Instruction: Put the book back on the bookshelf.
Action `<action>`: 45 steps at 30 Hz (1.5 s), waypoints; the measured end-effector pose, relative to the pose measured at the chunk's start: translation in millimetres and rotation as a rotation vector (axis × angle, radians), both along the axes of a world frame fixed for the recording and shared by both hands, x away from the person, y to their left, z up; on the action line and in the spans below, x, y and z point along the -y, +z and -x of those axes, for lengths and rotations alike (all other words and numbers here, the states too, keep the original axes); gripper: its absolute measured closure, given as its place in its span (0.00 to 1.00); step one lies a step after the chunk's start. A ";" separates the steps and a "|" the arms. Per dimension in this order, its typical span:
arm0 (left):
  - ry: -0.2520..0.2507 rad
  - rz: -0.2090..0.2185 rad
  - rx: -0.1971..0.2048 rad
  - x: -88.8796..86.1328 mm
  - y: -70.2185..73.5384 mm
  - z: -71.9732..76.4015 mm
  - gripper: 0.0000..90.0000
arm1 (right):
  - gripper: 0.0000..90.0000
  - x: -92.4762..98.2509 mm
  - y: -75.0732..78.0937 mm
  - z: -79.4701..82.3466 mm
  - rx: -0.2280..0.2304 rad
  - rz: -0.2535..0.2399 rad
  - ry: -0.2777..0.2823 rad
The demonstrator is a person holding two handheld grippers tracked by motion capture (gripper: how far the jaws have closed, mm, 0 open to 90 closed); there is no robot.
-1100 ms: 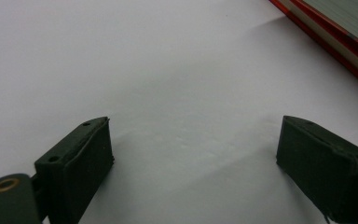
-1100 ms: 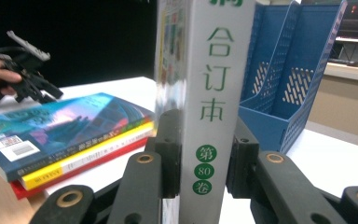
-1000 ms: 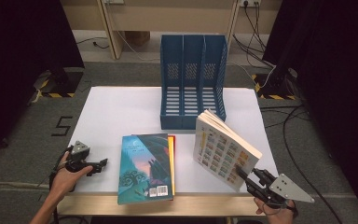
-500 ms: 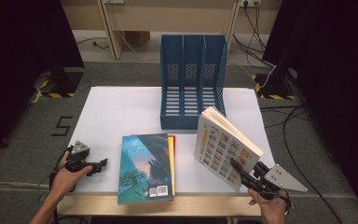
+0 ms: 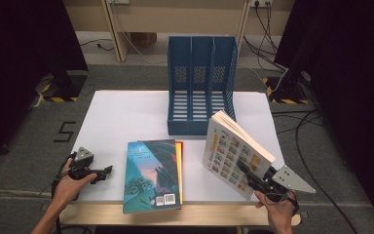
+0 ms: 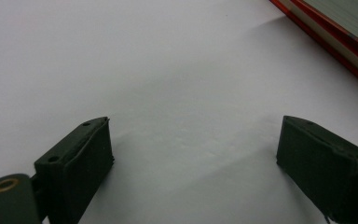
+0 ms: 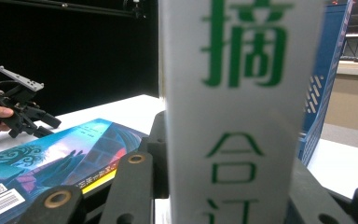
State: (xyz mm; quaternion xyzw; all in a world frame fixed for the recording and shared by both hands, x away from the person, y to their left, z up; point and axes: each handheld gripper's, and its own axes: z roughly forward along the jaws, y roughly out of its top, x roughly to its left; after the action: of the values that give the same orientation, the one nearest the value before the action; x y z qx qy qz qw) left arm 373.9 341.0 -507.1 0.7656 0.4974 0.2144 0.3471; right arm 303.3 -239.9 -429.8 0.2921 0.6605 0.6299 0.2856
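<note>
A thick white book [image 5: 233, 151] with colourful cover squares stands tilted off the table at the front right. My right gripper [image 5: 244, 170] is shut on its lower spine edge; the jaws have just been opening a little with the book still between them. In the right gripper view the white spine [image 7: 242, 107] with green characters rises between both jaws. A blue-covered book [image 5: 152, 173] lies flat on a red-edged one at the front centre. My left gripper [image 5: 108, 170] rests open on the table to their left, jaws [image 6: 193, 154] wide apart over bare white surface.
A blue three-slot file rack [image 5: 200, 87] stands upright at the middle of the white table [image 5: 126, 112], just behind the books. The red-edged book [image 6: 340, 42] lies ahead and to the right of the left jaws. Cables run over the floor at the right.
My right gripper has shifted left and slightly up with the white book, which now stands more upright and nearer the rack. The left gripper has stayed put.
</note>
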 end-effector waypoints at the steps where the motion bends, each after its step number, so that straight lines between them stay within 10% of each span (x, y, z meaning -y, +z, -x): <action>1: 0.000 0.000 0.000 0.0 0.0 0.0 0.10 | 0.75 0.0 0.0 0.0 0.000 0.000 0.000; 29: 0.000 0.000 0.000 0.1 0.0 -0.1 0.10 | 0.82 -8.9 1.6 -4.3 -0.011 -0.031 -0.023; 45: -0.001 0.000 0.000 0.0 -0.1 -0.2 0.10 | 0.82 -21.9 29.7 -8.4 0.011 -0.034 -0.055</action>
State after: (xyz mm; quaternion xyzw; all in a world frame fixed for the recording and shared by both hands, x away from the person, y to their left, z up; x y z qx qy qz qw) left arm 374.1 341.0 -507.2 0.7657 0.4972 0.2141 0.3473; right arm 311.7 -218.0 -400.1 0.3117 0.6400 0.6343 0.3015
